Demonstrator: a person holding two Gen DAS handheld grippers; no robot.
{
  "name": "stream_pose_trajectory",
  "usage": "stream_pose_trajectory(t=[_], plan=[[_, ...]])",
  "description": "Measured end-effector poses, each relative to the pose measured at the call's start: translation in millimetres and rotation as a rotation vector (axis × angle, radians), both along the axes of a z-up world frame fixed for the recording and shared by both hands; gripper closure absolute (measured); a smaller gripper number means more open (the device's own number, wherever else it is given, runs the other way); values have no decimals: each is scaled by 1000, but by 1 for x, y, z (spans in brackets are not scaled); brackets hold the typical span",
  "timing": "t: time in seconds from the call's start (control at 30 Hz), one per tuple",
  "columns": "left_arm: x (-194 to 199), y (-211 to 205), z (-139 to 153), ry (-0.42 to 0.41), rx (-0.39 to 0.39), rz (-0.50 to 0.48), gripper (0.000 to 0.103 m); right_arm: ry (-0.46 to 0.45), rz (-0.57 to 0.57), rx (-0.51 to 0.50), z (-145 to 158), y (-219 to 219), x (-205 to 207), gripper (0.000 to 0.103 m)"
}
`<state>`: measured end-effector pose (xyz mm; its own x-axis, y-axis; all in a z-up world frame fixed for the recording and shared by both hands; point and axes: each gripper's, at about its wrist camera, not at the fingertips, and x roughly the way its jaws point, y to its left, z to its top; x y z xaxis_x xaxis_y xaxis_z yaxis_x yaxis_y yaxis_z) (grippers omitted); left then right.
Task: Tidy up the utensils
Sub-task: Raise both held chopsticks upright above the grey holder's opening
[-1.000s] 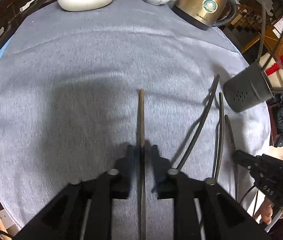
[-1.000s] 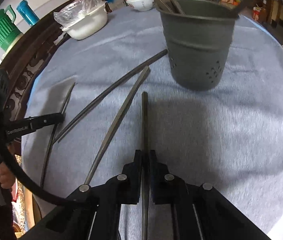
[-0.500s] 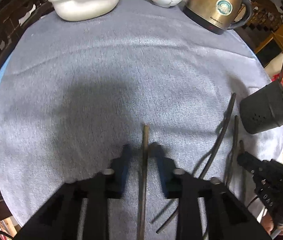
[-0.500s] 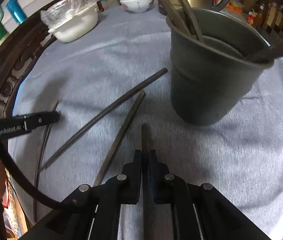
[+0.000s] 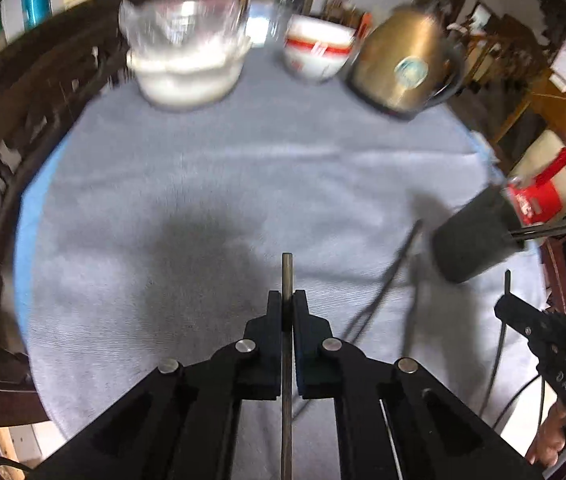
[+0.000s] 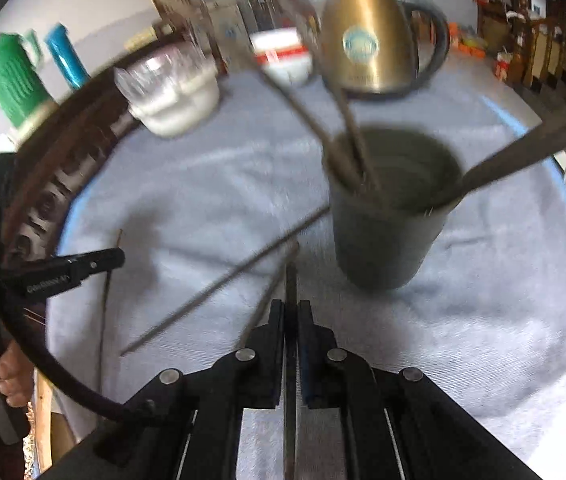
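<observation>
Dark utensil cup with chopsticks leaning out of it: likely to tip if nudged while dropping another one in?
Possibly. The utensil cup is tall and narrow-based, and chopsticks lean well past its rim, which may raise its balance. It stands on soft grey cloth, so it would probably tip rather than slide. It looks thin-walled, likely light.

Two black two-finger tongs, one held in each of a person's hands, both point steeply downward. The left tongs (image 5: 287,304) have their jaws pressed together, pinching a thin dark chopstick (image 5: 287,276) that runs straight out past the tips. The right tongs (image 6: 290,312) are closed the same way on another chopstick (image 6: 291,284). From the right wrist view, the left tongs show at the left edge, gripped by a bare hand (image 6: 1,376) at the handle. From the left wrist view, the right tongs show at the lower right, with fingers (image 5: 555,428) wrapped around the handle.
</observation>
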<state>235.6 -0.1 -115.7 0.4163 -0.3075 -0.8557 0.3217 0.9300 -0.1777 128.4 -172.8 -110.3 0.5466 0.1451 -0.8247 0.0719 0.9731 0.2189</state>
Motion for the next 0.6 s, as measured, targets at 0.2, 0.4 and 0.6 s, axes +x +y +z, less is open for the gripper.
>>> stream_pose_trajectory(t=[0.2,0.4,0.6], plan=[[-39,-3,64,-140,-66,-24,98,-156,-10,54,50,-10,-30,97],[-59,-10,108,-242,-121,-44,98,-301,-43,74,88,-14,-45,97],[-63,-25,138,-308,-173,-54,98,-431,-116,78,117,-25,-54,97]])
